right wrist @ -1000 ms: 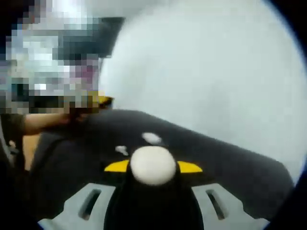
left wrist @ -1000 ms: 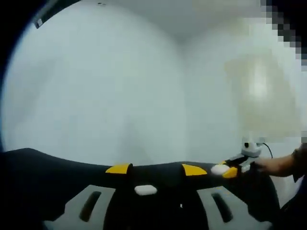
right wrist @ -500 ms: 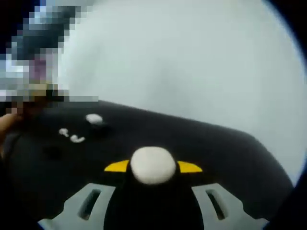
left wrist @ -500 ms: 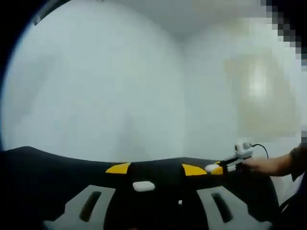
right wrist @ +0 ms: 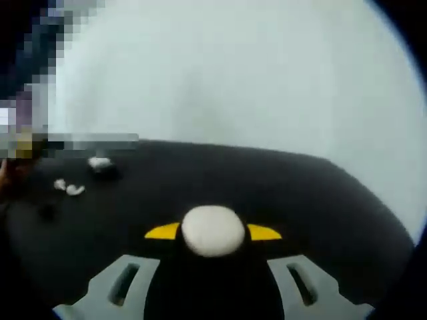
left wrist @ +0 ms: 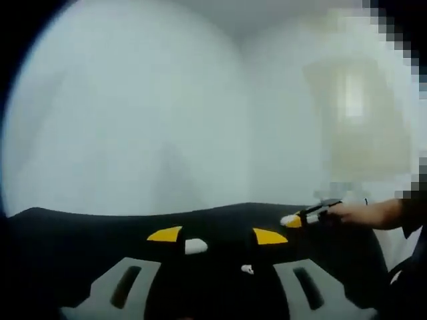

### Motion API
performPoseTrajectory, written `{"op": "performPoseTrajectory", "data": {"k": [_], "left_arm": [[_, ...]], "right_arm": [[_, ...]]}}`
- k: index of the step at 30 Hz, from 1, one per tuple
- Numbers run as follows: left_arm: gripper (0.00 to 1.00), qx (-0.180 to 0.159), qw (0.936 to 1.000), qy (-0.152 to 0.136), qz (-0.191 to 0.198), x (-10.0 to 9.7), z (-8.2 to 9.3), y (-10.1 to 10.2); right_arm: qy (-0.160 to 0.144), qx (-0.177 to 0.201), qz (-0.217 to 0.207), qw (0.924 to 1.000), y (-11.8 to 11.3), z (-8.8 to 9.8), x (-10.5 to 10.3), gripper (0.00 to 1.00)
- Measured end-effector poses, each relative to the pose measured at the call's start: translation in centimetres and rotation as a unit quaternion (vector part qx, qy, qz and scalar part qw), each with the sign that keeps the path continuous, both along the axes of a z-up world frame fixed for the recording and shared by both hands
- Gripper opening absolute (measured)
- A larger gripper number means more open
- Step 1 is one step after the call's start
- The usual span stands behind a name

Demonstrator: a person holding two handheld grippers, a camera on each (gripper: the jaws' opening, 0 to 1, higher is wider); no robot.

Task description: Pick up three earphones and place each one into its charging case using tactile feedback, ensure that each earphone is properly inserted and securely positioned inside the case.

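Observation:
My left gripper [left wrist: 217, 235] hovers low over the black table [left wrist: 80, 233], open with nothing between its yellow-tipped jaws. Just beyond them lie a white charging case [left wrist: 195, 246] and a small white earphone [left wrist: 247, 269]. My right gripper [right wrist: 213, 231] is shut on a rounded white charging case [right wrist: 213, 230]. In the left gripper view the right gripper [left wrist: 298, 218] reaches in from the right with that white case [left wrist: 289, 220] at its tip. Far left in the right gripper view sit another white case [right wrist: 99, 162] and two small earphones [right wrist: 69, 189].
A person's hand [left wrist: 370, 213] holds the right gripper at the table's right side. The black table [right wrist: 300, 200] ends in a curved far edge against a plain pale wall [left wrist: 153, 113]. A blurred pale panel [left wrist: 357, 120] hangs at the right.
The right gripper view has swung, so the case and earphones on the table drifted left in it. In the left gripper view the right gripper sits slightly higher and further left. Both grips are unchanged.

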State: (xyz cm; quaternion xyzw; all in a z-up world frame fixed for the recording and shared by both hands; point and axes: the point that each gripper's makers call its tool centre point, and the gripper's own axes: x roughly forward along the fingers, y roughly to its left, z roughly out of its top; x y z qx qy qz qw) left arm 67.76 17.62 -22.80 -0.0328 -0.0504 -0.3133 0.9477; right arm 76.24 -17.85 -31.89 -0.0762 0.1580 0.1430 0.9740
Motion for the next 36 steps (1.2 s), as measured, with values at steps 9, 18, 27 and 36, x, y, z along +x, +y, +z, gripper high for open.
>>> {"op": "performPoseTrajectory", "data": {"k": [9,18,27,36], "left_arm": [[0.37,-0.001,1.0,0.0,0.006,0.1,0.1,0.3],[0.36,-0.001,0.9998,0.005,0.021,0.5,-0.1,1.0],[0.36,-0.008,0.9998,-0.001,0.016,0.2,0.4,1.0],[0.36,-0.012,0.9998,0.0,0.017,0.3,0.6,1.1]], "right_arm": [[-0.067,0.049,-0.004,0.9966,-0.2,2.9,-0.3,0.43],[-0.079,0.125,0.065,0.9869,4.6,6.0,-0.9,0.42],[-0.065,0.096,0.123,0.9857,11.2,6.0,0.0,0.46],[-0.051,0.112,0.151,0.9808,14.9,4.4,1.7,0.46]]}}
